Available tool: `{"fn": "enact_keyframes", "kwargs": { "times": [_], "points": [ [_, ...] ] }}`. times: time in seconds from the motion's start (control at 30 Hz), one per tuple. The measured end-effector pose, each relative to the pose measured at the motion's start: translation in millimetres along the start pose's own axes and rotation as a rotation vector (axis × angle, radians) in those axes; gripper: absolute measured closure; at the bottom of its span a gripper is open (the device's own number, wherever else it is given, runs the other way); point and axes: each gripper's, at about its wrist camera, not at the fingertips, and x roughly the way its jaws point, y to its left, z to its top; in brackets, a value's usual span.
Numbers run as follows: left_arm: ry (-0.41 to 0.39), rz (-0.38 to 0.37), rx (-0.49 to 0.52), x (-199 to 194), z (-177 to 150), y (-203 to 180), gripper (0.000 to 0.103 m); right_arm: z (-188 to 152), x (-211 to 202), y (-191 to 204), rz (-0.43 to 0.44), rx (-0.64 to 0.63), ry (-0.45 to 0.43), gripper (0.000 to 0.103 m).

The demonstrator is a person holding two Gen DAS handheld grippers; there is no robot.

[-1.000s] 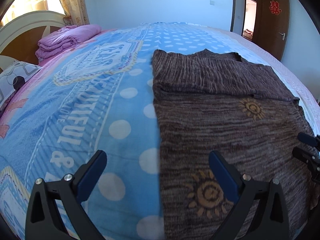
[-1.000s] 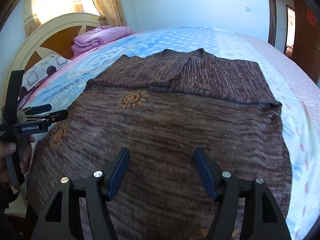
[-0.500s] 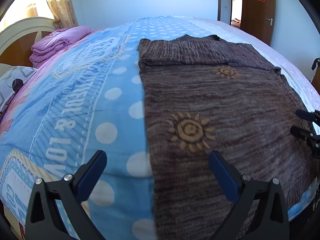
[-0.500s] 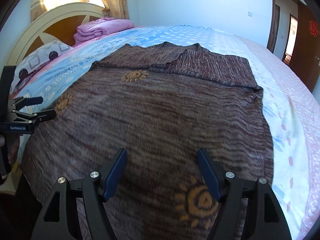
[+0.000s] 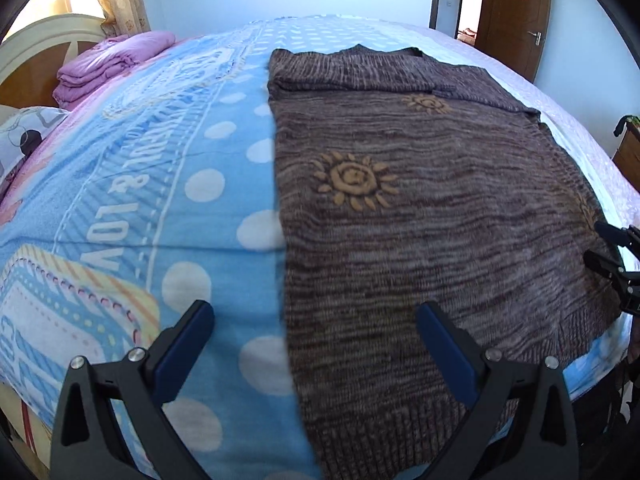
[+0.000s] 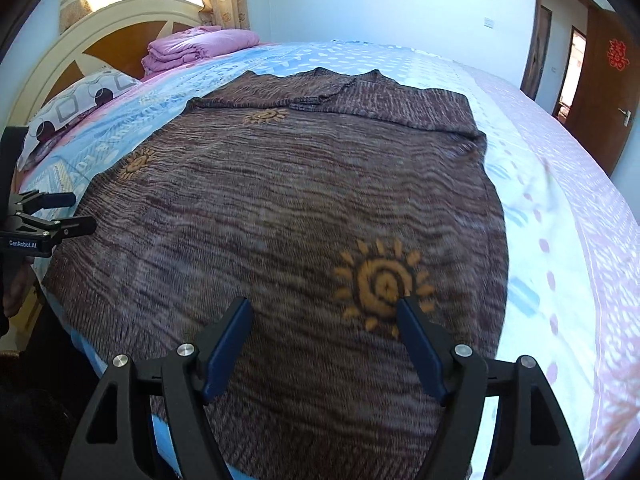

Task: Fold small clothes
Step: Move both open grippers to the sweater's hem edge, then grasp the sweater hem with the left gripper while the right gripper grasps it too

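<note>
A brown knit sweater [image 5: 420,220] with orange sun motifs lies flat on the bed, both sleeves folded across its far end; it also shows in the right wrist view [image 6: 280,220]. My left gripper [image 5: 314,320] is open and empty, above the sweater's left edge near the hem. My right gripper [image 6: 324,320] is open and empty, above the hem near the sweater's right side. Each gripper shows at the edge of the other's view: the right one [image 5: 608,248], the left one [image 6: 52,214].
The bed has a blue polka-dot blanket [image 5: 160,200] and a pink sheet [image 6: 568,200]. A folded purple quilt [image 5: 108,64] and a patterned pillow [image 6: 76,104] lie by the headboard [image 6: 100,36]. A brown door [image 5: 516,12] stands at the far right.
Both grippers have pulled back toward the foot of the bed; the sweater's hem and the bed's near edge have come into view. The sweater has not moved.
</note>
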Motion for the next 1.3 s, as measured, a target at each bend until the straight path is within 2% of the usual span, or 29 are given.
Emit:
{"fn": "enact_keyframes", "kwargs": {
  "times": [0.53, 0.8, 0.93, 1.03, 1.1, 1.17, 1.23, 1.27, 1.3],
  "points": [
    [0.032, -0.032, 0.047, -10, -23, -20, 0.003, -24, -19, -11, 0.011, 0.042, 0.011, 0.026],
    [0.057, -0.117, 0.035, -25, -38, -19, 0.029, -41, -34, -32, 0.037, 0.115, 0.015, 0.026],
    [0.079, -0.175, -0.012, -31, -44, -11, 0.032, -48, -47, -39, 0.051, 0.146, -0.004, 0.026],
    [0.082, -0.226, -0.062, -33, -48, -4, 0.033, -54, -59, -48, 0.028, 0.185, -0.038, 0.026],
    [0.077, -0.227, -0.079, -33, -49, -2, 0.048, -58, -63, -60, 0.023, 0.232, -0.04, 0.026],
    [0.075, -0.222, -0.085, -32, -49, -1, 0.054, -64, -65, -70, 0.036, 0.28, -0.033, 0.026],
    [0.073, -0.221, -0.089, -32, -49, 0, 0.054, -70, -64, -78, 0.052, 0.32, -0.02, 0.026],
    [0.072, -0.212, -0.084, -33, -49, -2, 0.059, -74, -63, -81, 0.059, 0.338, -0.014, 0.026],
    [0.071, -0.208, -0.078, -34, -49, -3, 0.067, -77, -64, -84, 0.073, 0.355, -0.015, 0.026]
  ]
}}
